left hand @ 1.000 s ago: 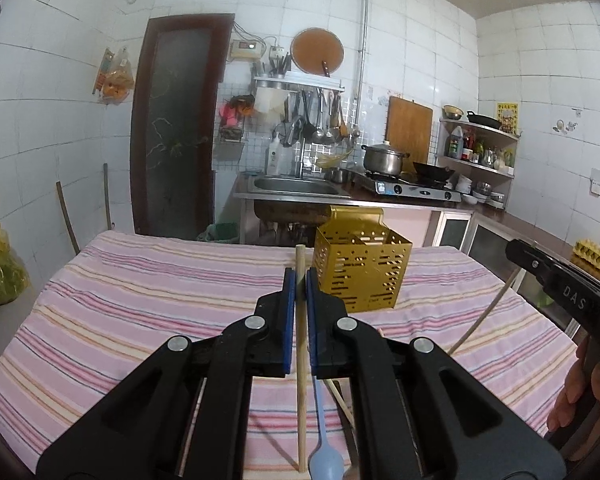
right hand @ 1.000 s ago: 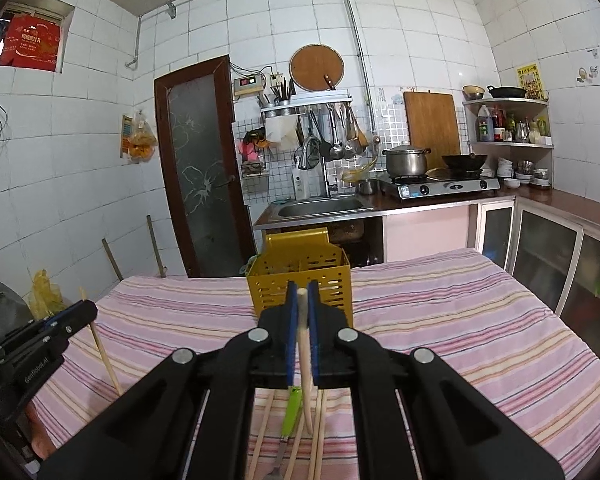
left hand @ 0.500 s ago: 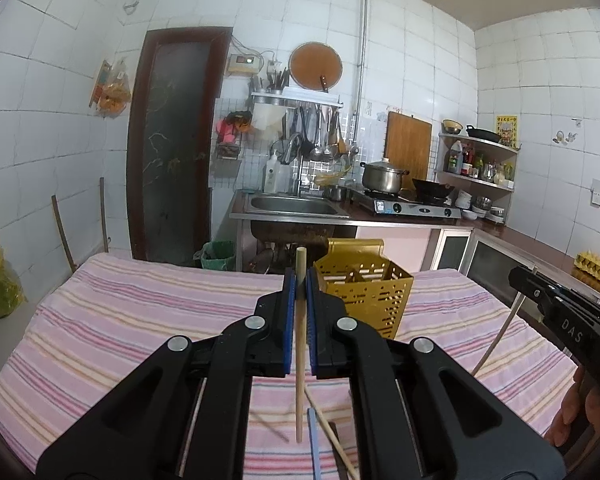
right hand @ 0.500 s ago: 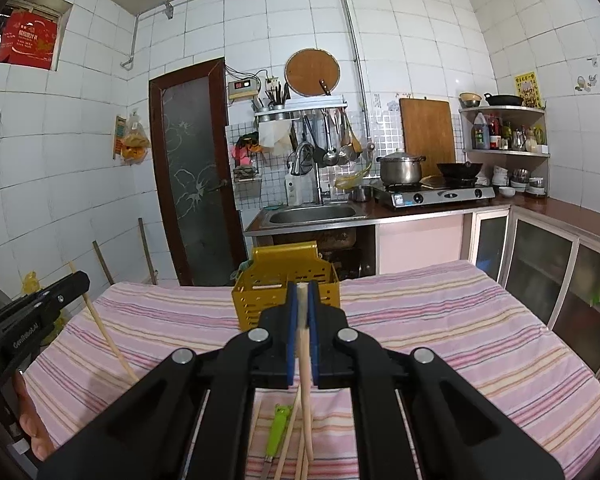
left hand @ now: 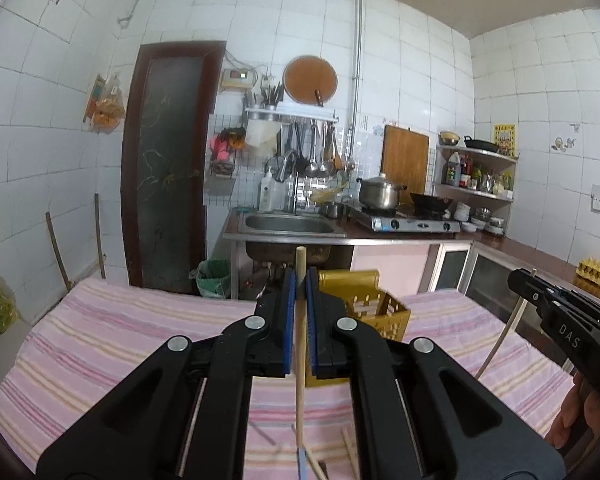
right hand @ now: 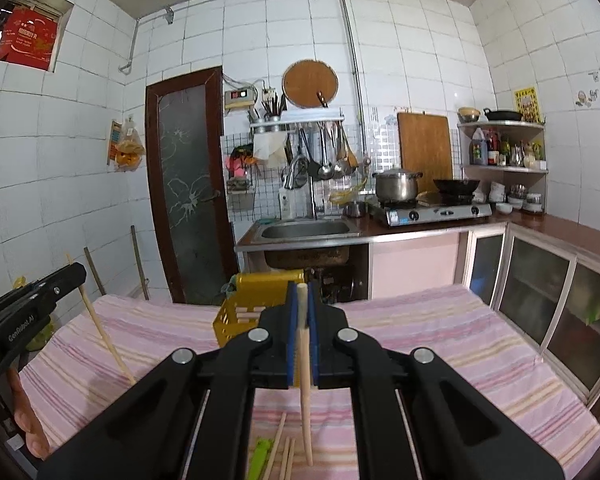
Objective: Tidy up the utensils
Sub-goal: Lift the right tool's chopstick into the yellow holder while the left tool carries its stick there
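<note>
My left gripper (left hand: 299, 276) is shut on a wooden chopstick (left hand: 299, 376) that hangs almost upright, its lower end above the striped tablecloth (left hand: 112, 332). My right gripper (right hand: 302, 290) is shut on a paler chopstick (right hand: 305, 392), also near upright. A yellow perforated utensil basket (left hand: 374, 312) stands on the table just beyond both grippers; in the right wrist view the basket (right hand: 240, 312) shows left of the fingers. Loose chopsticks (right hand: 280, 452) and a green utensil (right hand: 260, 456) lie on the cloth below. Each view shows the other gripper at its side edge.
A blue handle (left hand: 301, 462) and more chopsticks (left hand: 350, 452) lie at the near table edge. Behind the table are a sink (right hand: 310, 232), a gas stove with a pot (right hand: 398, 186) and glass-fronted cabinets (right hand: 540, 292) on the right. A person's fingers (right hand: 28, 428) hold the left gripper.
Both grippers have risen with their chopsticks lifted off the cloth, and the basket now sits lower and closer in both views. The loose utensils have slipped toward the bottom edge.
</note>
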Demonstrator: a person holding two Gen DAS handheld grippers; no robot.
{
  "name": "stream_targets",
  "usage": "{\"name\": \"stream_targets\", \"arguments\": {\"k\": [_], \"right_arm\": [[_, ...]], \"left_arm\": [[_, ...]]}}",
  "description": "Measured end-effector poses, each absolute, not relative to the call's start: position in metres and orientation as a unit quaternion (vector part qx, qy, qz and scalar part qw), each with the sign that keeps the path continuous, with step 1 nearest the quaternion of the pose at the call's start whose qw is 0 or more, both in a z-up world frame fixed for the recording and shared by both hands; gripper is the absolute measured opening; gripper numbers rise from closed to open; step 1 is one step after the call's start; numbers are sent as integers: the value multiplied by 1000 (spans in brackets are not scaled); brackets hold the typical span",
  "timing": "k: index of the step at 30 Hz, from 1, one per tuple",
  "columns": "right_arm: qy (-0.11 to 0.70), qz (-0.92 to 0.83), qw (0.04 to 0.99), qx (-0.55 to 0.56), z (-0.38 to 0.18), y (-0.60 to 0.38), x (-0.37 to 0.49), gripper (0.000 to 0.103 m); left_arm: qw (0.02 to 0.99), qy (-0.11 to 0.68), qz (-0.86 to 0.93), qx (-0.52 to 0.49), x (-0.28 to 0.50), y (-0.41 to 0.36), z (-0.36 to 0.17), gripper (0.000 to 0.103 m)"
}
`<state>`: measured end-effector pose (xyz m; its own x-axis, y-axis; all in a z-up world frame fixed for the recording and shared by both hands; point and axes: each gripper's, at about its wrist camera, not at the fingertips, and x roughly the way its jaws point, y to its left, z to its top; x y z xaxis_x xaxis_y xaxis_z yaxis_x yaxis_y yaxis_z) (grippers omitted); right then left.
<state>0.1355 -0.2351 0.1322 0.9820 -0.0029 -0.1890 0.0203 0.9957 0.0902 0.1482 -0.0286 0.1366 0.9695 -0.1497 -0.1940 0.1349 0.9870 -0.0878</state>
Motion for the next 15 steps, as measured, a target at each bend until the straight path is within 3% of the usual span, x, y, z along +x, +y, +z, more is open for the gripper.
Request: {"name": "stream_targets", "arguments": {"k": [15], "right_arm": [[19,-8,999,27,230,-238,207,5]], "left_arm": [[993,45,-91,-60,228,-64,217,4]]}}
